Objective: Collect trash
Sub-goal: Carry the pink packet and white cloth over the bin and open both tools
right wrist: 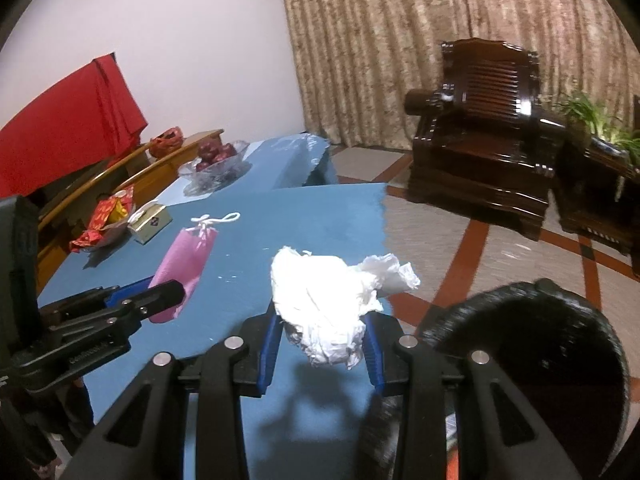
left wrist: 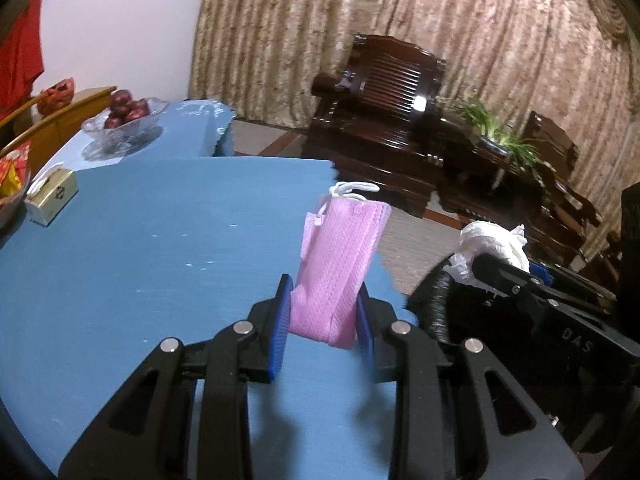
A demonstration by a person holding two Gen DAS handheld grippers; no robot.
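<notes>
Left wrist view: the left gripper (left wrist: 324, 322) clamps a pink face mask (left wrist: 340, 264) at frame centre, lifted above the blue table (left wrist: 120, 260). Right wrist view: the right gripper (right wrist: 320, 346) pinches a crumpled white tissue (right wrist: 324, 300) at lower centre, beside the black bin (right wrist: 560, 360) at lower right. Risk: the loosely held tissue may slip free short of the bin's rim.

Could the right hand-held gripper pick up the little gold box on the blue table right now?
Probably not yet. The right hand-held gripper is already shut on a crumpled white tissue, so its jaws are full. The gold box sits well beyond it across the blue table.
</notes>
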